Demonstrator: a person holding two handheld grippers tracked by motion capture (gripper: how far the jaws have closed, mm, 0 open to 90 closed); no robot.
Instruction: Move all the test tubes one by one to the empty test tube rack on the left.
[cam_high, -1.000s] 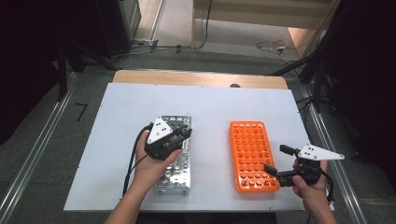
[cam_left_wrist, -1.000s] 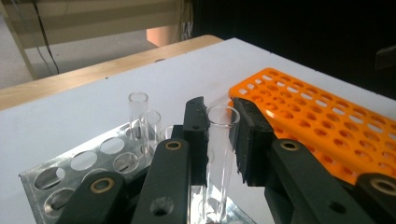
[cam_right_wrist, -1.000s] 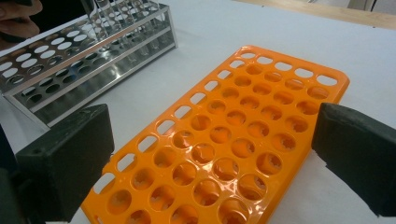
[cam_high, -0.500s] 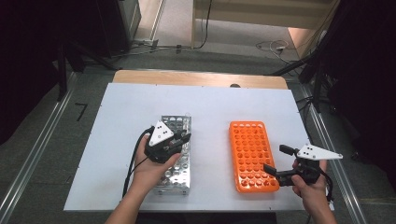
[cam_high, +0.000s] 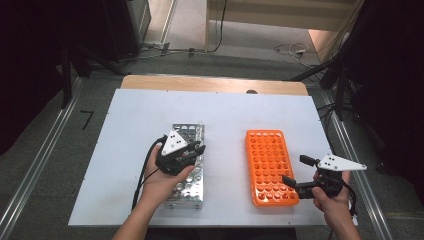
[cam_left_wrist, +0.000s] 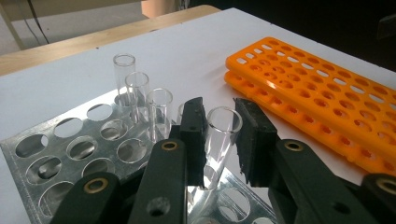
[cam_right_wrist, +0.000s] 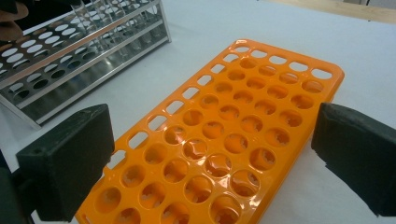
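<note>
- The left gripper (cam_left_wrist: 219, 140) is positioned over the metal rack (cam_high: 190, 172) on the bench (cam_high: 225, 115); its jaws are set on either side of a glass tube (cam_left_wrist: 219, 140), a narrow gap visible on one side.
- The tube is seated in a rack hole, slightly tilted.
- The orange rack (cam_high: 267, 165) lies to the right, empty.
- The right gripper (cam_high: 299, 174) is held wide apart at that rack's near end.

High view looks down on the orange rack (cam_high: 269, 167) from above; both gripper views face it low and close, from opposite sides.
</note>
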